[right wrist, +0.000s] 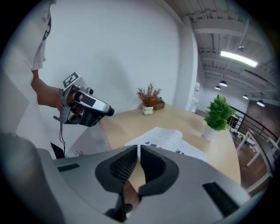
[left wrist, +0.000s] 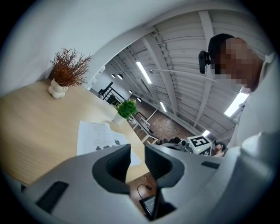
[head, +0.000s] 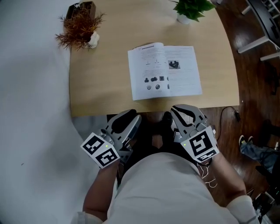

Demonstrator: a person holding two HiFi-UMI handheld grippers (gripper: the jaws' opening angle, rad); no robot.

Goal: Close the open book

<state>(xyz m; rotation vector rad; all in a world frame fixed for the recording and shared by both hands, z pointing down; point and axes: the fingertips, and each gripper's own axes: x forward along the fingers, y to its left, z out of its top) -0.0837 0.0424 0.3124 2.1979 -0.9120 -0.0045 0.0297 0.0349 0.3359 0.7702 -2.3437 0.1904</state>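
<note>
Surface: a light wooden table (head: 100,78), with a white wall to its left and a dark wood floor to its right.

Head view. The open book (head: 164,72) lies flat, right of the table's centre and close to the near edge. The long axis of the spread runs left to right. The spine runs from far to near, and the right end is turned slightly away from the person. Both pages face up (print and small pictures are visible but not legible). A dried reddish plant (head: 79,27) stands at the far left corner and a green plant (head: 191,8) at the far edge. The left gripper (head: 131,117) and right gripper (head: 179,113) are held off the table's near edge, apart from the book, both pointing toward it.

Left gripper view. The left gripper (left wrist: 137,151) has its jaws apart with a clear gap and nothing between them. Beyond them the book (left wrist: 98,138) lies on the table (left wrist: 35,131), with its spread receding toward the green plant (left wrist: 127,108). The dried plant (left wrist: 66,70) stands at the far left. The right gripper (left wrist: 192,144) shows at the right, with its marker cube facing the camera.

Right gripper view. The right gripper (right wrist: 138,151) has its jaws drawn together to a hairline slit and holds nothing. The book (right wrist: 168,138) lies just past the tips without touching them, with its pages bowed at the spine. The left gripper (right wrist: 83,107) is held in a hand at the left, off the table's edge.
</note>
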